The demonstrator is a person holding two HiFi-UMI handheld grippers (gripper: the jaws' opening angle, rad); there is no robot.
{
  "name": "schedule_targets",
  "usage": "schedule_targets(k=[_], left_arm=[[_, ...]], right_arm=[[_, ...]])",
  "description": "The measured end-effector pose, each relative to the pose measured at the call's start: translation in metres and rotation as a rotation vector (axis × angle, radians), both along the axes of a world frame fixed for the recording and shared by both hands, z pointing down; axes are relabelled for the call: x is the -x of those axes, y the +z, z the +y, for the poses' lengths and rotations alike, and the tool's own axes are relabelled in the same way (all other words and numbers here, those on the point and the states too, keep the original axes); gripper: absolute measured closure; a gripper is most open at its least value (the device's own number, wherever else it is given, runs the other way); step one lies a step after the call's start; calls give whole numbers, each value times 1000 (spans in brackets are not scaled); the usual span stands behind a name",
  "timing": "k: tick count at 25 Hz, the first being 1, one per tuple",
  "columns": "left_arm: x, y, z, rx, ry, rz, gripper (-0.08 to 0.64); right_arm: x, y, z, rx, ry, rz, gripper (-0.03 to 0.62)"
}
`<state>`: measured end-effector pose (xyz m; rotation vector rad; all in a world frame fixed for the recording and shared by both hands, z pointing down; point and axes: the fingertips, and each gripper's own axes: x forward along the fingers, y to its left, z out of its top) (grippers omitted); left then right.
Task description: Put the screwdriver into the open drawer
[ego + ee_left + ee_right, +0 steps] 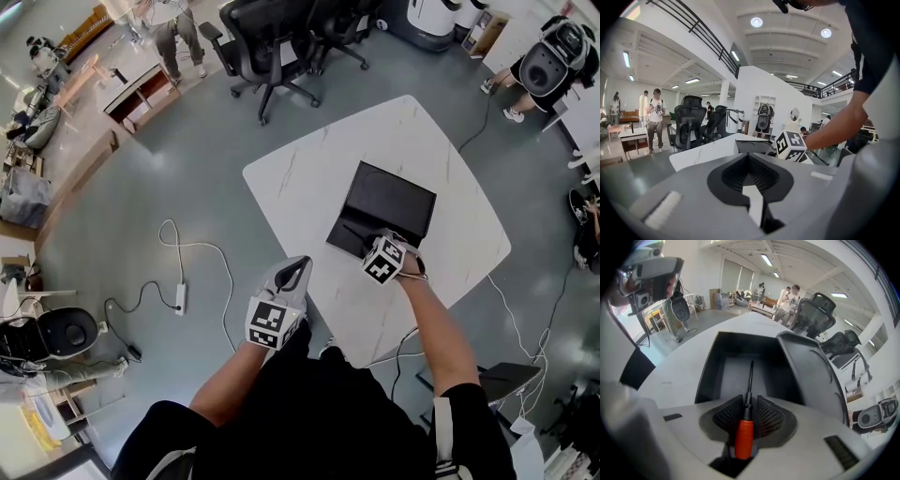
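— What does the right claw have?

— It is clamped on the screwdriver. Its ribbed black pads pinch the spot where the smooth orange handle meets the thin dark shaft. The butt of the handle dips out of sight into the claw's grey body.

— Where does the shaft point?

— Out over the drawer, a matte black rectangular tray with upright walls. It sits on the white, grey-veined bench. The tip fades into the drawer's dark floor, so I can't tell whether it touches.

— Does the head view help?

— Hardly. There the screwdriver is a faint dark line against the black tray, and the claw's jaws are too small to read.

— And the left claw?

— Its jaws are together with the ribbed pads meeting and nothing between them. It sits at the bench's near edge, apart from the drawer. In its own view the right claw hides part of the drawer.
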<state>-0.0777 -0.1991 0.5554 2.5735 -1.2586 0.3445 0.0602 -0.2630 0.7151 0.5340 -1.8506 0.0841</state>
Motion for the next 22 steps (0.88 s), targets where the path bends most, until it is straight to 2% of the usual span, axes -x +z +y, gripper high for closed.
schedule_targets(k=[9, 12, 15, 22], left_arm=[[-7, -2, 6, -6, 19, 0, 552], [-11, -6, 7, -12, 29, 1, 552], [-14, -9, 6, -19, 38, 3, 552], [-25, -17, 11, -36, 64, 6, 552]], right_arm=[[2, -58, 2, -70, 67, -268, 491], [-5, -93, 3, -139, 196, -414, 500], [-19, -127, 8, -229, 333, -550, 534], [-39, -183, 45, -465, 497, -706, 581]])
